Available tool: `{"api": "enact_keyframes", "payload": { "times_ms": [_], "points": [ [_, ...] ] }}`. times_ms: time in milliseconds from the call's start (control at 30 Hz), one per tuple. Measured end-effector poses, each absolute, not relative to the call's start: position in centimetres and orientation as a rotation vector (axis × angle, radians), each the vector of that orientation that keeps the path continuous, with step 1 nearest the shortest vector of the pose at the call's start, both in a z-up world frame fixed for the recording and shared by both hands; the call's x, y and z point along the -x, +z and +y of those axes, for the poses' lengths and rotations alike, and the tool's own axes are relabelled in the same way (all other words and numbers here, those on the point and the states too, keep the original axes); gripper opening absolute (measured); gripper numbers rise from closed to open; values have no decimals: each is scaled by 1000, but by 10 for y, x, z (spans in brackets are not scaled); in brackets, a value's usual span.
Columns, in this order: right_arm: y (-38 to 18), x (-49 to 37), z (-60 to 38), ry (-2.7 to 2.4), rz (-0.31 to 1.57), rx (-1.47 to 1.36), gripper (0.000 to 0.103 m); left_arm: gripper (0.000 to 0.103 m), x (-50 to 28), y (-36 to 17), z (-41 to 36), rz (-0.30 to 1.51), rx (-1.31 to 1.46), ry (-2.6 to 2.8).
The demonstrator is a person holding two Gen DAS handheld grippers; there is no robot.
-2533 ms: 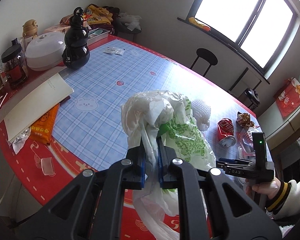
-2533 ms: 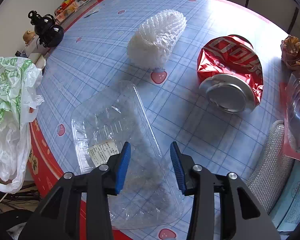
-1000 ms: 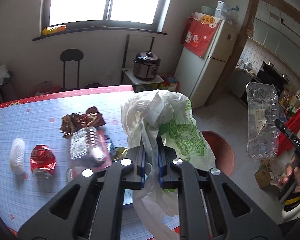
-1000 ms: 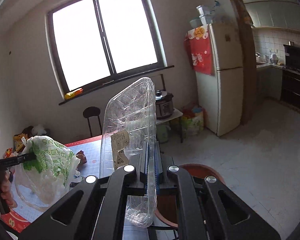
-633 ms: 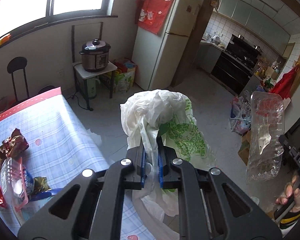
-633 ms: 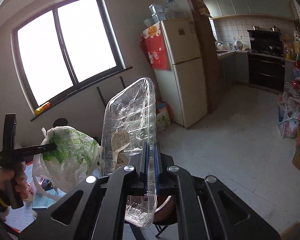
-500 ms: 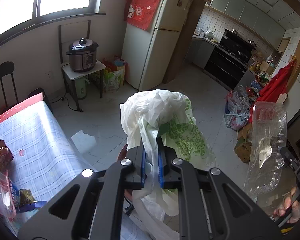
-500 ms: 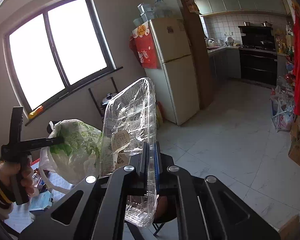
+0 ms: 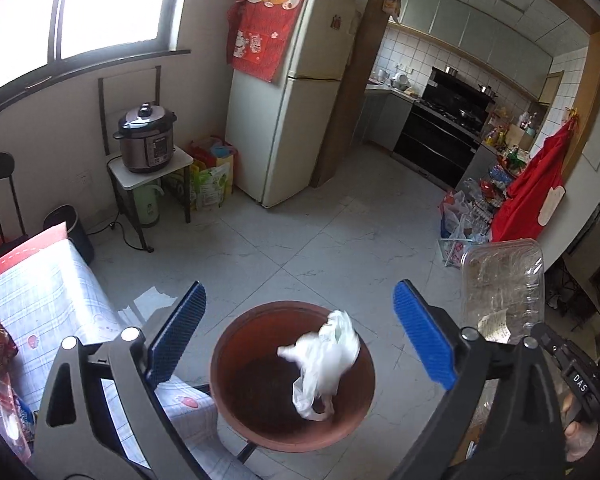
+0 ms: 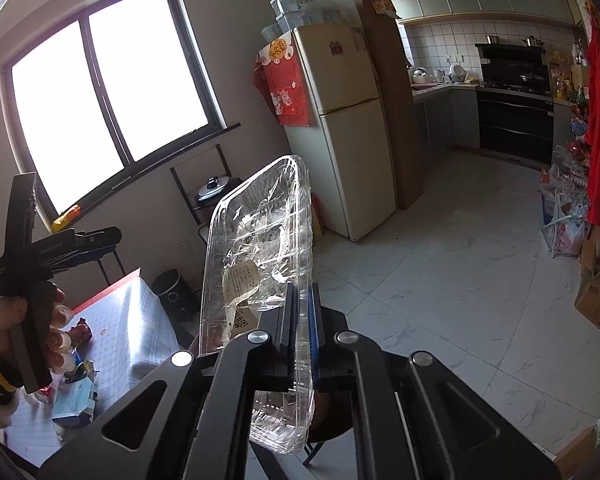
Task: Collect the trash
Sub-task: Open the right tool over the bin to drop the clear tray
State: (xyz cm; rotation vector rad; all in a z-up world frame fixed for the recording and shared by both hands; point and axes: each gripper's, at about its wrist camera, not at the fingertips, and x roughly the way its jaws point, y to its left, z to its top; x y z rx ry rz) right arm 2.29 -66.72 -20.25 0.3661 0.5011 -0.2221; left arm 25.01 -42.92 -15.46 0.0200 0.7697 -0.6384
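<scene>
I stand in a pale-tiled kitchen-dining room with a tall cream refrigerator [image 9: 296, 92] against the far wall and a bright window [image 10: 100, 100] beside it. Below my left hand-held gripper [image 9: 300, 344] a round reddish-brown bin [image 9: 292, 376] sits on the floor, and the crumpled white plastic bag [image 9: 324, 360] lies inside it, toward the right of the bowl, clear of my blue pads [image 9: 178, 336]. The jaws of that left hand-held gripper are opening and stand wide apart, with nothing between them but the view down onto the bin. My right hand-held gripper [image 10: 302, 320] is pressed together on the rim of a clear, crinkled plastic food tray [image 10: 260, 240] bearing a paper label; the tray stands nearly upright above the fingers, tilted a little to the left, and its lower end hangs below them. In the left wrist view the same tray [image 9: 500, 280] shows at the right edge, to the right of the bin. To the left of the bin is the corner of the counter [image 9: 48, 284], covered in a blue checked cloth with a red border, with wrappers and other litter lying on it. Behind it, a silver pressure cooker [image 9: 146, 142] sits on a small white stand near the wall. My left hand [image 10: 24, 332], in a sleeve with a black and yellow cuff, grips the handle of its tool above the counter.
</scene>
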Motion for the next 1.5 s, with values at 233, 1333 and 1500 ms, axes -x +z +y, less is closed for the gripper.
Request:
{"api": "enact_keyframes", "payload": {
  "times_ms": [233,1333,1500],
  "points": [
    [-209,-56,-660,-180,517,-349,7,97,-229,-138,-328,710,-9,-422],
    [-176,-136,-551,-166,597,-189,98,97,-101,-110,-14,606,206,212],
    [-170,-128,-530,-178,611,-194,98,97,-97,-111,11,613,219,211]
  ]
}}
